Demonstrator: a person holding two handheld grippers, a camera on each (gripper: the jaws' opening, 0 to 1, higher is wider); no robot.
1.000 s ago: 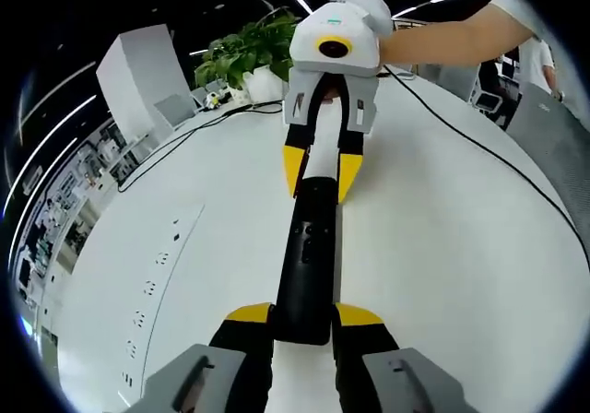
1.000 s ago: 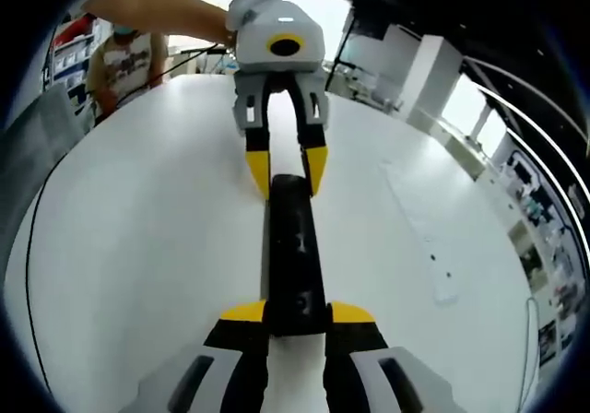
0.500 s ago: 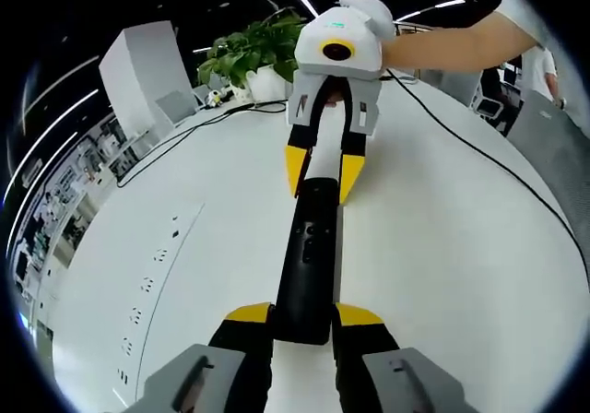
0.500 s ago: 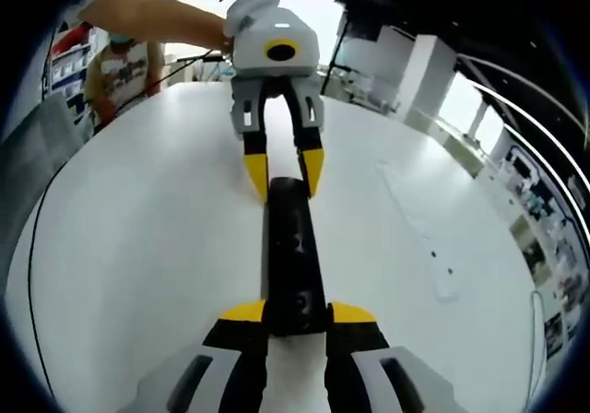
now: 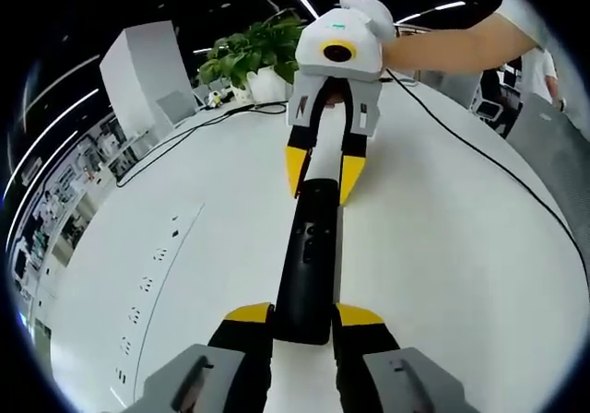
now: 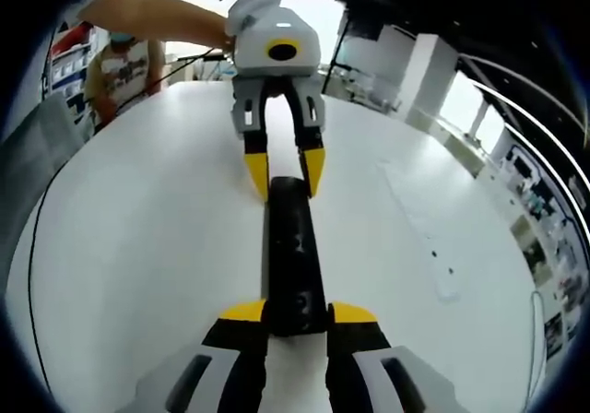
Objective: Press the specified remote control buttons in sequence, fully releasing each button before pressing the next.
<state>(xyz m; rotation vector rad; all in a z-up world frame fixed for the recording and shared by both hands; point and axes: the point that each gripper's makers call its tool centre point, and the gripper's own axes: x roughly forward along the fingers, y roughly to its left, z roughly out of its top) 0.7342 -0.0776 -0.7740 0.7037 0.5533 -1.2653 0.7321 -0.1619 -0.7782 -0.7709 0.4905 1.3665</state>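
Now both hand-held grippers (image 5: 302,319) (image 6: 298,318) clamped on black remote (image 5: 307,256), white table (image 5: 442,247)

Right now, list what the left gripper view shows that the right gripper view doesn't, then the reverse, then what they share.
Left gripper view: a potted plant and a black cable across the white table.

Right gripper view: a person standing beyond the table's edge.

Both: the black remote control, clamped at one end by the left gripper and at the other by the right gripper.

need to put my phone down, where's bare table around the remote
Bare table lies between the remote and the black cable, and between remote and socket strip. Crowded along the remote, each end between a tool's jaws.
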